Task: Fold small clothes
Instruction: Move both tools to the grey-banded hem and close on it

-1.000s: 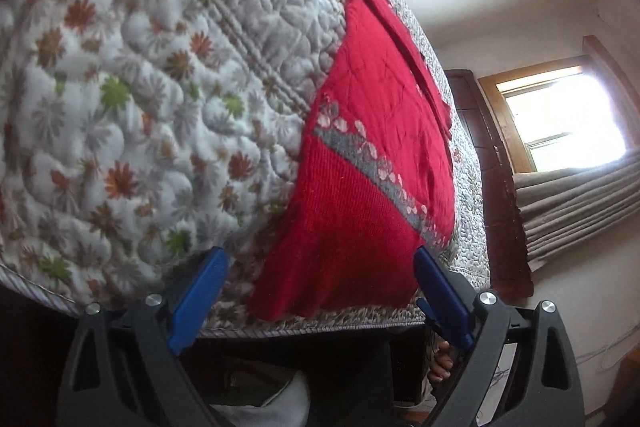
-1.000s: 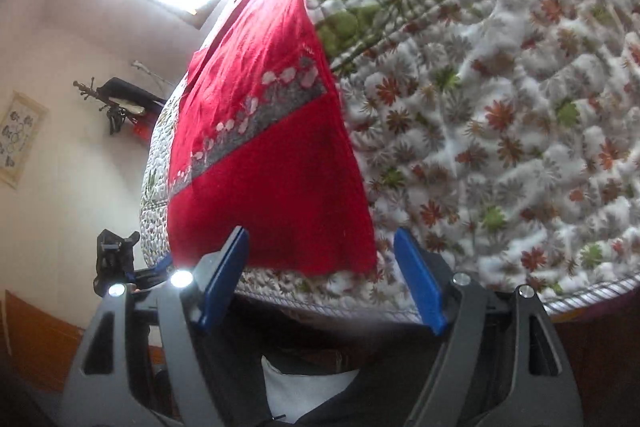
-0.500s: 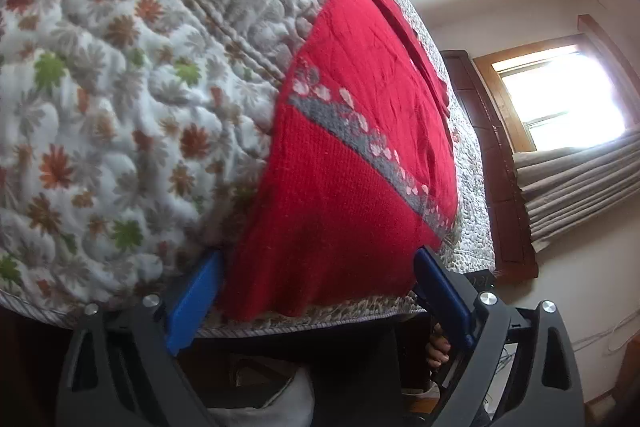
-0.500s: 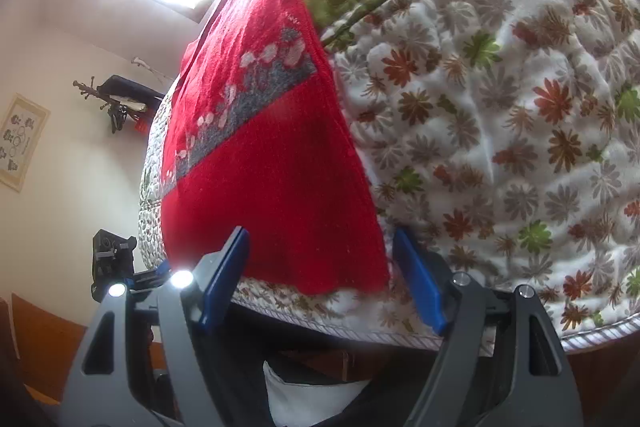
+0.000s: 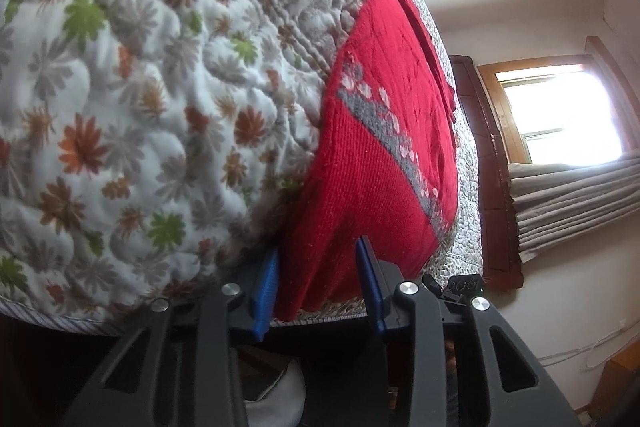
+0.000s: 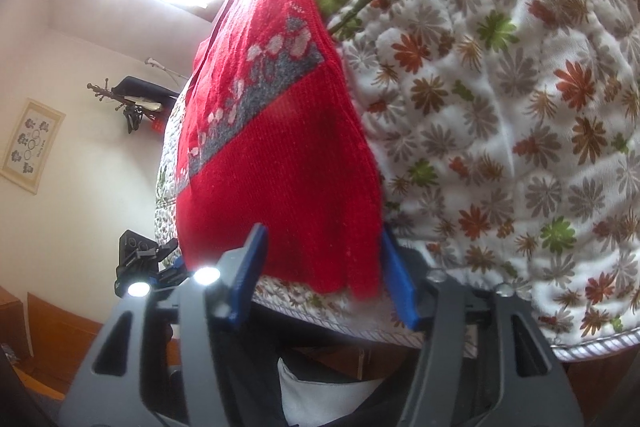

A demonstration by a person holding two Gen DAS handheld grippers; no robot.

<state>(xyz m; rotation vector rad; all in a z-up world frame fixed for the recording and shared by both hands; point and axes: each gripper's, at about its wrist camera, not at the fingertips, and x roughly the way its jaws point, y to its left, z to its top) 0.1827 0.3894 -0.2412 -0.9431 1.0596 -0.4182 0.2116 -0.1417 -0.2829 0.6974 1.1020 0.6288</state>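
My left gripper (image 5: 320, 285) sits at the near hem of the red sweater (image 5: 384, 155), its blue pads (image 5: 267, 291) narrowed to a small gap with a corner of the knit between them; whether they pinch the cloth tight I cannot tell. My right gripper (image 6: 324, 271) stands at the other hem corner, jaws partly open, the red edge lying between its blue pads (image 6: 396, 283) but with slack on either side.

The sweater lies flat on the flowered quilt (image 5: 132, 115), running from the bed's near edge away toward 12 o'clock, a grey band with pale blossoms (image 5: 392, 147) crossing it at mid-length. In the right wrist view the same band (image 6: 260, 83) slants across the knit, and the quilt (image 6: 500, 99) fills everything from 1 to 4 o'clock.

Beyond the left gripper, at 3 o'clock, a bright window (image 5: 560, 111) with a wooden frame and gathered curtains (image 5: 572, 203); a dark wooden bed board (image 5: 492, 171) stands just beside the quilt's far side. From the right gripper, at 9 o'clock, a framed picture (image 6: 32, 145) on the wall and a coat rack (image 6: 132, 103) with dark items. The other gripper's body (image 6: 140, 259) shows at 8 o'clock, just beside the hem.
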